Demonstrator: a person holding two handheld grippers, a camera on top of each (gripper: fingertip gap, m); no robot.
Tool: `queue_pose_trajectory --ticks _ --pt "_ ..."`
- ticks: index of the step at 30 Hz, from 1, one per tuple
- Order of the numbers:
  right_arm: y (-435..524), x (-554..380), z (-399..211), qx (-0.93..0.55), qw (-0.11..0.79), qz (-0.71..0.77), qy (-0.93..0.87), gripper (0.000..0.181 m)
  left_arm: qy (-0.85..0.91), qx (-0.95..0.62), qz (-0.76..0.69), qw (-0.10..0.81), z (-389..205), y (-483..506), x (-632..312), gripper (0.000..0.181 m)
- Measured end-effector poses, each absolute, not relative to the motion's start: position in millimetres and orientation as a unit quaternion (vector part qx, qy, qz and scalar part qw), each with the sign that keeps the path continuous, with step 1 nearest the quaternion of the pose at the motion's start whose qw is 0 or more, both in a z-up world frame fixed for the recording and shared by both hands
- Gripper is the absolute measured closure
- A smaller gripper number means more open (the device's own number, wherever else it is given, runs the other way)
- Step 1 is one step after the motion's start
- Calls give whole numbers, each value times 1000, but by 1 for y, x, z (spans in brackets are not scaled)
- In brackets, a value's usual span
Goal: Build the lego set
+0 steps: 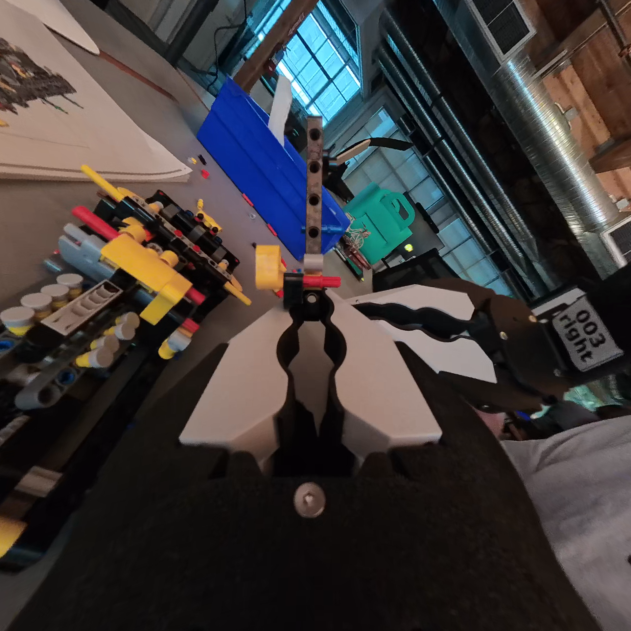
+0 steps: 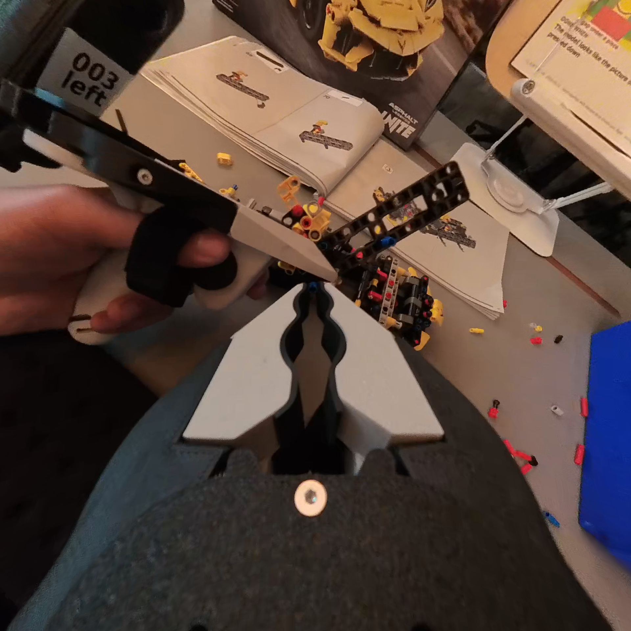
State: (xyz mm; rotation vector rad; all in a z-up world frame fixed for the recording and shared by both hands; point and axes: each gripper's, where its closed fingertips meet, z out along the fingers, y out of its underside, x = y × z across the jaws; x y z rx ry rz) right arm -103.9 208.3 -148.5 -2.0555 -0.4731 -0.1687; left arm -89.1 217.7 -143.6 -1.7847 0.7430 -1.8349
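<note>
My left gripper point(image 1: 310, 300) is shut on a black Lego sub-assembly point(image 1: 295, 288) held in the air. A long holed beam point(image 1: 314, 184) rises from it, with a red pin point(image 1: 322, 281) and a yellow part point(image 1: 268, 269) at its base. In the right wrist view the left gripper point(image 2: 327, 273) comes in from the left, holding the black frame beam point(image 2: 392, 218). My right gripper point(image 2: 312, 290) is shut on a small blue pin point(image 2: 312, 286), tips right under the frame's lower end. It also shows in the left wrist view point(image 1: 358, 302), at the right of the assembly.
The partly built yellow and black model point(image 2: 399, 307) stands on the grey table, also in the left wrist view point(image 1: 146, 259). Open instruction booklets point(image 2: 273, 112), the set's box point(image 2: 358, 51), a blue bin point(image 2: 607, 426), loose red pins point(image 2: 519, 457) and a hand point(image 2: 51, 246) surround it. The tips of both grippers are at nearly the same place.
</note>
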Motion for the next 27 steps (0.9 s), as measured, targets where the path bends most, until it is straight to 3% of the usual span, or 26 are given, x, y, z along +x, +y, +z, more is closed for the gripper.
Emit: queue_pose_trajectory --ticks 4,11,19,27 --pt "214 -104 -142 -847 518 -10 -123 177 287 -649 -630 314 -136 224 -90 174" --pt "224 -105 -138 -826 556 92 -27 178 236 -649 -627 360 -131 236 -92 173" --pt "221 -101 -141 -827 551 -60 -92 177 217 -654 -646 328 -136 232 -88 173" --pt "218 -99 -147 -826 557 43 -69 178 225 -660 -653 296 -141 228 -86 174"
